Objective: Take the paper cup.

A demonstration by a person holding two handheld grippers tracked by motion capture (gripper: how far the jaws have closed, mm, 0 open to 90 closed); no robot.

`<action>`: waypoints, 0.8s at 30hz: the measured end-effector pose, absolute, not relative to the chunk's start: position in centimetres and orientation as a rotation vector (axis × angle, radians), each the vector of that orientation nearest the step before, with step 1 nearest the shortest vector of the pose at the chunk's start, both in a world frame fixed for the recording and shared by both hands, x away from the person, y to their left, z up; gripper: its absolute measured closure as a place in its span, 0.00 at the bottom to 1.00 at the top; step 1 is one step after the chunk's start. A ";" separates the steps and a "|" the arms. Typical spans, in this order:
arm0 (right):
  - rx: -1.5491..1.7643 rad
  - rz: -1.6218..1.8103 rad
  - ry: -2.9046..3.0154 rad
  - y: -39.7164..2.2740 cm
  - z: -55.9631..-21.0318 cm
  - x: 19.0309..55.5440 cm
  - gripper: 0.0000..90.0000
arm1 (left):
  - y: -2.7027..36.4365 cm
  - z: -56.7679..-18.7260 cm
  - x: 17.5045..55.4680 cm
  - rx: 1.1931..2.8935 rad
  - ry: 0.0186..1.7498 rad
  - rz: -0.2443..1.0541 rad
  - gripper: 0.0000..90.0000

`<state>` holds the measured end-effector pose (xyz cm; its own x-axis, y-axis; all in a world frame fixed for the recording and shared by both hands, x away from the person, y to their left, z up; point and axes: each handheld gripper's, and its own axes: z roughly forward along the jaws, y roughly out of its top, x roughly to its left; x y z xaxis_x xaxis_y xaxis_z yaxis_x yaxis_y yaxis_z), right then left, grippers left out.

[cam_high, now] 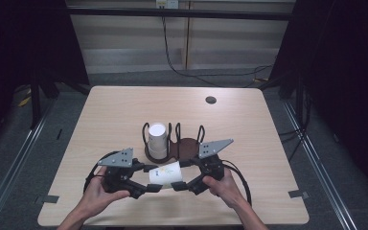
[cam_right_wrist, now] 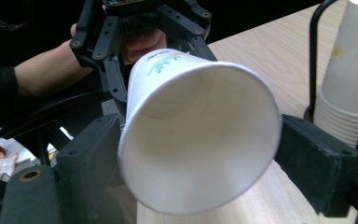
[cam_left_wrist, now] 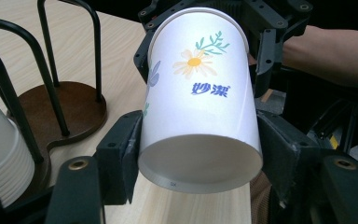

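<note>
A white paper cup point(cam_high: 165, 173) printed with a daisy lies on its side in the air near the table's front edge, held between both grippers. My left gripper point(cam_high: 152, 178) is shut on its base end; in the left gripper view the pads press both sides of the cup point(cam_left_wrist: 200, 107) near the recessed bottom. My right gripper point(cam_high: 182, 175) is at the mouth end. In the right gripper view the open mouth of the cup point(cam_right_wrist: 200, 135) faces the camera, with both pads point(cam_right_wrist: 317, 158) against the rim. A person's hands hold both grippers.
A dark wooden cup holder point(cam_high: 187, 147) with black wire loops stands just behind the grippers, with a stack of white cups point(cam_high: 157, 139) in its left bay. A small black disc point(cam_high: 211, 99) lies at the back right of the table point(cam_high: 124, 110).
</note>
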<state>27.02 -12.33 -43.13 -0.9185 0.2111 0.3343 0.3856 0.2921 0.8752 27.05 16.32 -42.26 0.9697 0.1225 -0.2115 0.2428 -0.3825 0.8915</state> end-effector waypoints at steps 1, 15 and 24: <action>-0.559 -1.692 -2.396 -12.3 -43.1 27.0 0.18 | 16.3 -42.3 27.1 1.968 0.261 -0.136 0.40; -0.543 -1.700 -2.398 -12.1 -43.2 27.0 0.24 | 16.2 -42.6 27.1 1.969 0.247 -0.153 0.40; -0.542 -1.702 -2.398 -12.1 -43.0 27.0 0.28 | 16.2 -42.8 27.2 1.978 0.255 -0.160 0.33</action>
<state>26.96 -12.10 -43.01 -0.9232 0.2029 0.3264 0.3751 0.2904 0.8803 27.24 16.23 -42.80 0.9678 0.1059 -0.2283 0.2516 -0.3938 0.8841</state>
